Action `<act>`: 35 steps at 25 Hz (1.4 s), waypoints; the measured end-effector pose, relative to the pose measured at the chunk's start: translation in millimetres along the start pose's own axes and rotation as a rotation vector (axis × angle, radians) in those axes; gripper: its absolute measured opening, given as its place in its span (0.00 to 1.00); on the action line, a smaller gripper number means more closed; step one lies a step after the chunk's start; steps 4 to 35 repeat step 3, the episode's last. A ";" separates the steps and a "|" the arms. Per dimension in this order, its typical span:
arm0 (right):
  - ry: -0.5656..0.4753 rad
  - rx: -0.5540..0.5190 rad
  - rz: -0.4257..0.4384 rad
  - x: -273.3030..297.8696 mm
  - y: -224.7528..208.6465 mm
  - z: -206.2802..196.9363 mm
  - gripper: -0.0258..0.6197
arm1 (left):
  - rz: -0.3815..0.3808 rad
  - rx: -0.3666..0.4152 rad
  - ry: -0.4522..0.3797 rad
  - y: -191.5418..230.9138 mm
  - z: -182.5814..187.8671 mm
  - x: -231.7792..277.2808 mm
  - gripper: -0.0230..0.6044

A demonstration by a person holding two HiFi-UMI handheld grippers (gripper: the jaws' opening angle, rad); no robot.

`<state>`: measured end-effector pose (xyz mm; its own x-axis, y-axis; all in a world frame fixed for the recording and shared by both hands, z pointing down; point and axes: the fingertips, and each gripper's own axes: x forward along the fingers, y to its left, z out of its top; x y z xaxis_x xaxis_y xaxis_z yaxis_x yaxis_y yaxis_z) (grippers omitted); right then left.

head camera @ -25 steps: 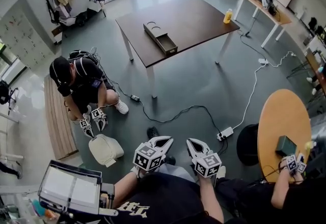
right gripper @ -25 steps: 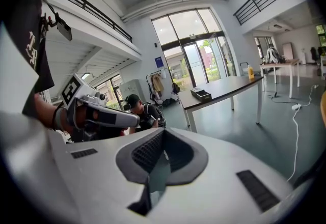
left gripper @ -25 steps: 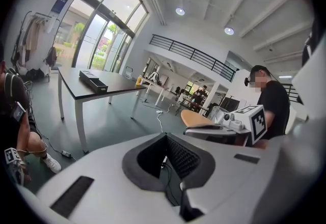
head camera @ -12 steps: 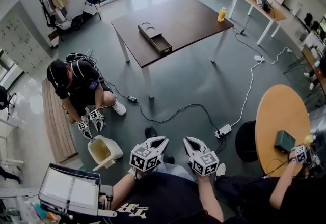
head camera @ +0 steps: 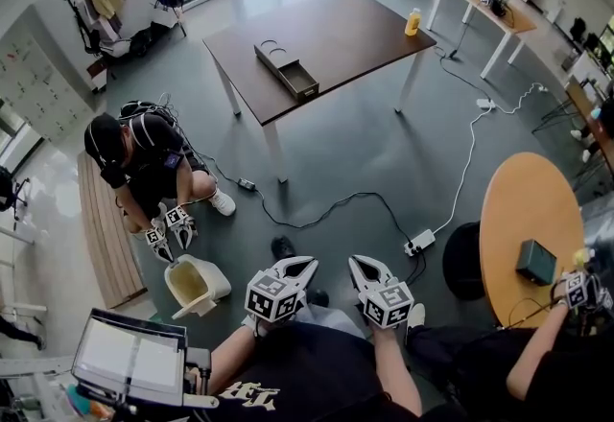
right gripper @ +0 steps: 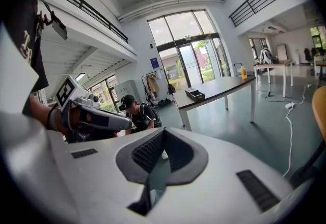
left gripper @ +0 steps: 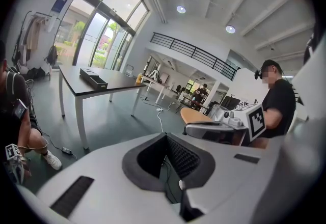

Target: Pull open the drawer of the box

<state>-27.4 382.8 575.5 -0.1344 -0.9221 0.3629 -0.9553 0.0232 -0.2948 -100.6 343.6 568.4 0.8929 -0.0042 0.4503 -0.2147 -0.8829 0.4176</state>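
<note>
1. The long dark rectangular box [head camera: 273, 56] is sitting at twelve o'clock on the dark brown table [head camera: 355, 27], its drawer [head camera: 300, 80] seemingly open.
2. The left gripper [head camera: 299, 264] and right gripper [head camera: 362, 266] are hovering well apart from it, fingers pressed together, empty.
3. Arriving shut, they are risking shoving the box.

Matt dark-brown table [head camera: 355, 32], glossy smooth grey floor [head camera: 355, 156], pale wooden round table [head camera: 523, 214], matt dark box [head camera: 275, 57]

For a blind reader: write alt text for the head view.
Two shut, empty grippers, left and right, are held low in the foreground, far from a dark table across the room. On the table sits a box with its drawer pulled open.
</note>
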 end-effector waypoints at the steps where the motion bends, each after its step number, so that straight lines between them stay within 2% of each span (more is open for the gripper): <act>1: 0.001 0.000 0.001 -0.1 -0.3 0.0 0.02 | 0.002 -0.001 0.000 0.3 0.4 0.3 0.05; 35: 0.003 0.002 0.004 -0.3 -0.7 -0.2 0.02 | 0.005 -0.002 0.001 0.8 1.0 0.8 0.05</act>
